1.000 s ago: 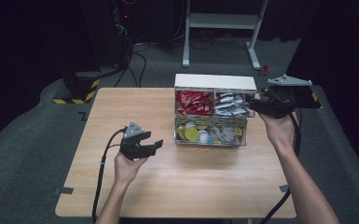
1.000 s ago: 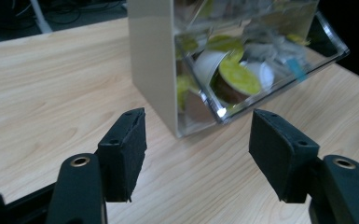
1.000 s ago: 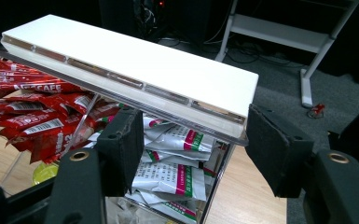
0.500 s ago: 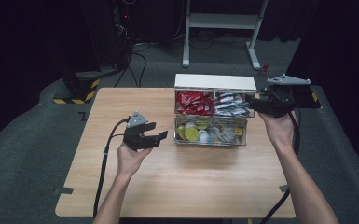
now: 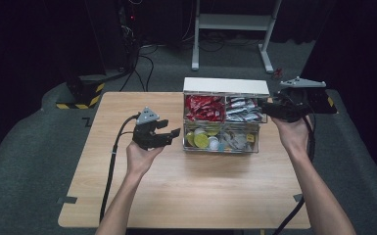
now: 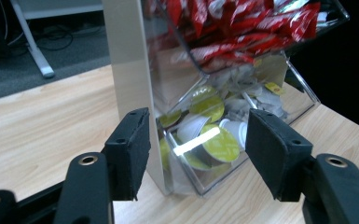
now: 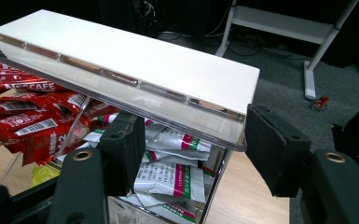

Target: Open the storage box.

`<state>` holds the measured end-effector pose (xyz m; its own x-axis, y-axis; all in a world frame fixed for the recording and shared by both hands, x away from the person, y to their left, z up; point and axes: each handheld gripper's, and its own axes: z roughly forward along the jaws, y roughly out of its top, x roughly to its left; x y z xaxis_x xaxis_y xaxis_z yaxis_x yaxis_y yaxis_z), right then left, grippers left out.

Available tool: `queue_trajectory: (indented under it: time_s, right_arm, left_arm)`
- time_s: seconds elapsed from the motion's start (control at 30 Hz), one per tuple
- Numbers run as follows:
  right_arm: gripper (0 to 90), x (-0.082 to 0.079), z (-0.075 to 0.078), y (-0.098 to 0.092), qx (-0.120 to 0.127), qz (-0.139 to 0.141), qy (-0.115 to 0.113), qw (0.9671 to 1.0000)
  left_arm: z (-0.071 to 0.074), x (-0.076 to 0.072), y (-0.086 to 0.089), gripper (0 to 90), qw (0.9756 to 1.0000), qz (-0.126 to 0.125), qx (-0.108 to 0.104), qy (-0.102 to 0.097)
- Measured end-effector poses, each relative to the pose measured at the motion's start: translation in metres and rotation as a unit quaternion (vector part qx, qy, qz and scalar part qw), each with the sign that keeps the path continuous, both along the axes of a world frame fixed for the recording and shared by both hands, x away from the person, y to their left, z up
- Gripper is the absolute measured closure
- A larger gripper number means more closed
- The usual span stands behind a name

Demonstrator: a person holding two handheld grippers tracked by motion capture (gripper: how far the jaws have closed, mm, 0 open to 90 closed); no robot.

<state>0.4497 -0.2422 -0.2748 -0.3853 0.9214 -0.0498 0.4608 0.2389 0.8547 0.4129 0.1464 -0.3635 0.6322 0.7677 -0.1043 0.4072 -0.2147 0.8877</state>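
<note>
A clear organizer box with a white lid [image 5: 225, 86] stands at the back middle of the wooden table [image 5: 186, 191]. Its upper bins hold red sachets [image 5: 204, 107] and white-green sachets [image 5: 242, 108]; the lower bins hold yellow-green capsule pods [image 5: 200, 140] and other small packs. My left gripper [image 5: 169, 130] is open at the box's lower left front corner; in the left gripper view [image 6: 196, 140] its jaws straddle that corner and the pods [image 6: 217, 142]. My right gripper [image 5: 270, 109] is open at the box's upper right corner, its jaws [image 7: 196, 135] on either side of the lid's end [image 7: 130, 60].
The table's front half is bare wood. A black cable [image 5: 111, 161] trails from the left gripper over the left side of the table. Behind the table stand a white frame [image 5: 235, 22] and floor cables; a yellow-black marker [image 5: 83, 98] lies at the back left.
My left gripper has moved right and a little away from the person, up to the box's left front corner. The right gripper has stayed at the box's upper right corner.
</note>
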Motion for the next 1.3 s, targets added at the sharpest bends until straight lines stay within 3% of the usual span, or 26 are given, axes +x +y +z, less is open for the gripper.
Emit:
queue_trajectory:
  time_s: [0.33,0.67,0.8,1.3]
  right_arm:
    - [39.3,0.001,0.001,0.000,0.000,0.000,0.003,1.0000]
    - [39.9,0.001,0.002,-0.002,0.004,0.004,0.002,1.0000]
    - [40.6,0.001,0.003,-0.002,0.003,0.005,0.003,1.0000]
    - [41.4,0.002,0.005,-0.002,0.005,0.004,0.000,1.0000]
  left_arm:
    - [0.019,0.005,-0.015,44.0,0.9997,-0.017,-0.002,-0.016]
    - [0.027,0.014,-0.028,46.7,0.9993,-0.018,0.009,-0.031]
    - [0.031,0.016,-0.030,47.8,0.9992,-0.018,0.000,-0.035]
    - [0.038,0.033,-0.053,58.2,0.9984,-0.016,0.024,-0.048]
